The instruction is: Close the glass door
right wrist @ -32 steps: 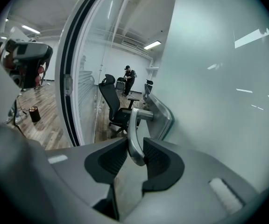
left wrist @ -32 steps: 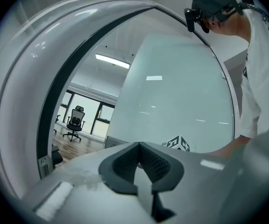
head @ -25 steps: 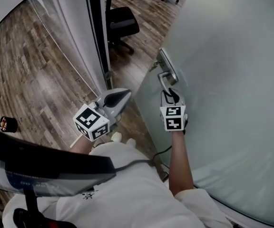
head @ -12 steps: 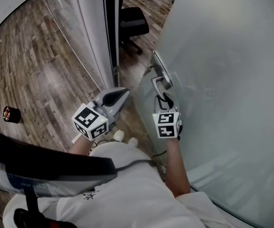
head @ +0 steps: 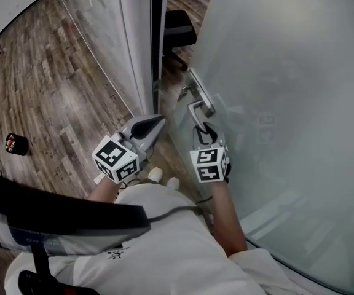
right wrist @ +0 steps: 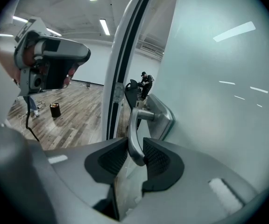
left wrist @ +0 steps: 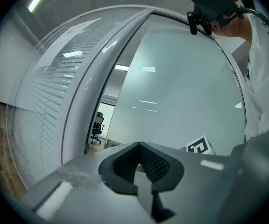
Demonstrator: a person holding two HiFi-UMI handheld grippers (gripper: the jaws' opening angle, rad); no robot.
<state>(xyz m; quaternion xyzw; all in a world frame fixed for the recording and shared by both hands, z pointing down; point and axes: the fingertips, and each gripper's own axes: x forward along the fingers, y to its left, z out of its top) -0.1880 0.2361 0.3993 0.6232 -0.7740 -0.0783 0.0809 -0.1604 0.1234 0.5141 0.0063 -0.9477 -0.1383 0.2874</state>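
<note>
The right gripper (right wrist: 135, 154) pinched the lever handle (right wrist: 133, 129) of the frosted glass door (head: 287, 103), just short of its frame (head: 141, 48), so a firm, steady swing looked wisest, while the left gripper (left wrist: 141, 164) hung pressed together, apparently empty.

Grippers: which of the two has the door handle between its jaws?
The right gripper: its jaws are shut on the silver metal lever handle of the frosted glass door. The left gripper holds nothing.

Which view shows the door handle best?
Right gripper view: the door handle fills the centre, clamped in the jaws of the right gripper. Head view shows the door handle small, from above; left gripper view misses it.
</note>
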